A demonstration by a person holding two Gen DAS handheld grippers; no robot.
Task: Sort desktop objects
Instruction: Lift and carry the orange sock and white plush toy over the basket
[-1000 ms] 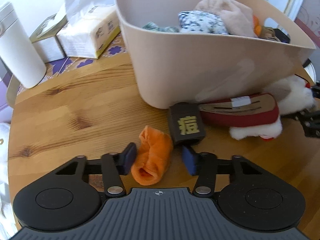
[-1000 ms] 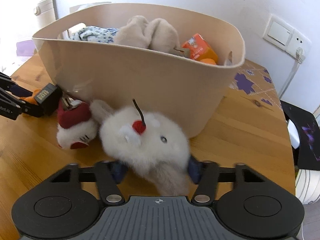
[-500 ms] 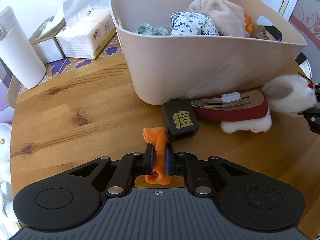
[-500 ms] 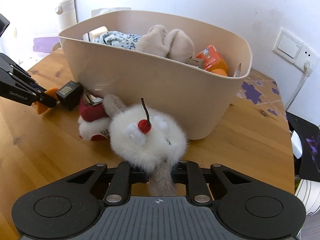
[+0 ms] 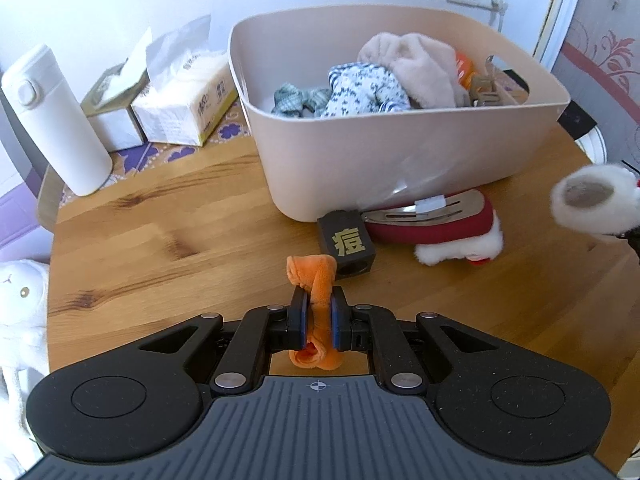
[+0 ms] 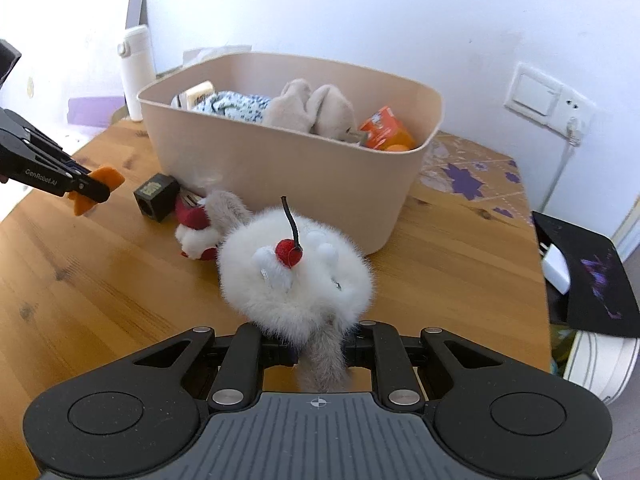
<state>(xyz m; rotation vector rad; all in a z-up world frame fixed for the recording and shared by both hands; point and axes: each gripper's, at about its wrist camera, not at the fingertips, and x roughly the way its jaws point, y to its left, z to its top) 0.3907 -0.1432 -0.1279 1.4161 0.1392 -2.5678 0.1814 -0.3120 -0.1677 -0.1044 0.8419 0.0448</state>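
While the bin (image 5: 400, 160) holds several items, both jaws pinch a sock (image 5: 316, 280) and plush (image 6: 296, 280), with a block (image 5: 347, 242) and slipper (image 5: 436, 224) left on the surface (image 5: 160, 240).

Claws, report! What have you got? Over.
Left claw shut on orange cloth. Right claw shut on white fluffy toy. Bin ahead, open, unobstructed.

Left claw (image 5: 319, 304): jaws, a second ago open either side of orange cloth (image 5: 316, 280), now clamped on it; cloth lifted off bench (image 5: 160, 220), hanging between pads. Right claw (image 6: 316, 350): jaws closed on white fluffy toy (image 6: 296, 280); toy raised clear of bench, away from red clip (image 6: 192, 216).
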